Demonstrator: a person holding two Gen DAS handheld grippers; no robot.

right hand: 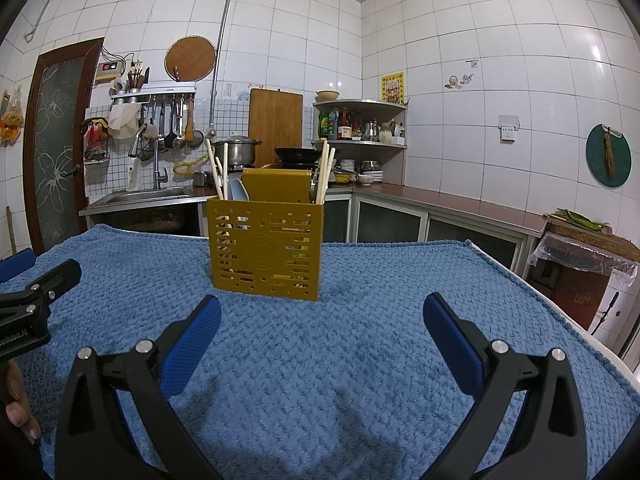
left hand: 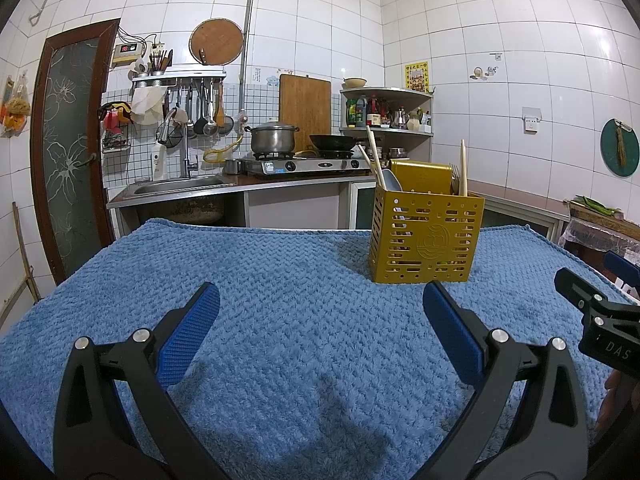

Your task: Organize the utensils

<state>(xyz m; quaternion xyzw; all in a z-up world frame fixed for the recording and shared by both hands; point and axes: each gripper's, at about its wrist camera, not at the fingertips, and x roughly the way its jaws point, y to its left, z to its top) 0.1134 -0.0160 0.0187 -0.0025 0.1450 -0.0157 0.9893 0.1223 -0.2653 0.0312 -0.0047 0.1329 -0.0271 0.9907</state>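
A yellow perforated utensil holder point(left hand: 425, 240) stands upright on the blue towel point(left hand: 280, 280), ahead and to the right in the left wrist view, ahead and slightly left in the right wrist view point(right hand: 265, 252). Chopsticks point(right hand: 218, 172) and a pale spoon point(right hand: 236, 190) stand in its left part; more chopsticks point(right hand: 325, 174) and a fork stand in its right part. My left gripper point(left hand: 320, 304) is open and empty above the towel, short of the holder. My right gripper point(right hand: 322, 312) is open and empty, just in front of the holder.
The towel point(right hand: 400, 320) covers the table; its right edge point(right hand: 560, 316) drops off near a plastic-covered box point(right hand: 580, 272). Behind the table are a sink counter point(right hand: 136, 200), a stove with a pot point(left hand: 274, 138) and a wok, and a corner shelf.
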